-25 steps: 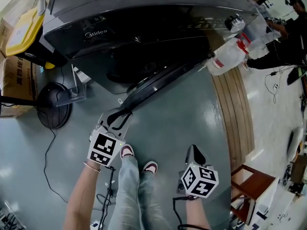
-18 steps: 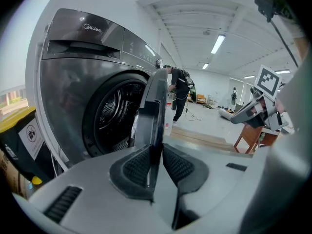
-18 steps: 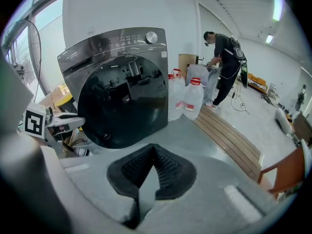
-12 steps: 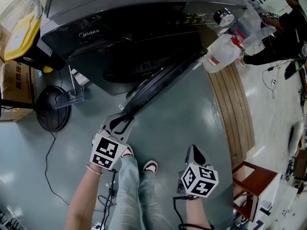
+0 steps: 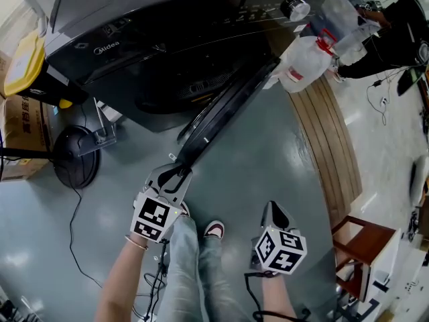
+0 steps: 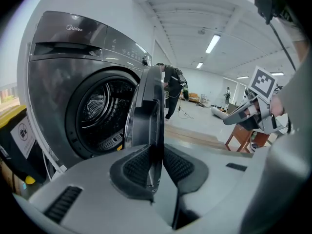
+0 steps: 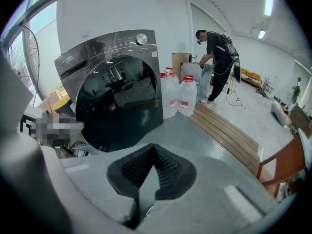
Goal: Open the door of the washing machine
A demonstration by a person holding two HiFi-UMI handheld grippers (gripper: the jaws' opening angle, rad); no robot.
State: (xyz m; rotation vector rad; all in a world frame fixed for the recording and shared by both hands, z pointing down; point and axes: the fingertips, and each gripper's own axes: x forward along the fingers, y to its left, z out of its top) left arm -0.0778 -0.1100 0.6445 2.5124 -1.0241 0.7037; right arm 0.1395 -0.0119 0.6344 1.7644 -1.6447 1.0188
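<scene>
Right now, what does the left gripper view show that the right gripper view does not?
Only the left gripper view: the drum inside, and the left gripper clamped on the door edge. Only the right gripper view: the door's dark outer face and the water jugs beside the machine. Both: the washing machine, its open door and a person standing in the background.

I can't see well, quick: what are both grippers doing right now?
Left gripper: closed on the washing machine door edge.
Right gripper: closed, holding nothing.
</scene>
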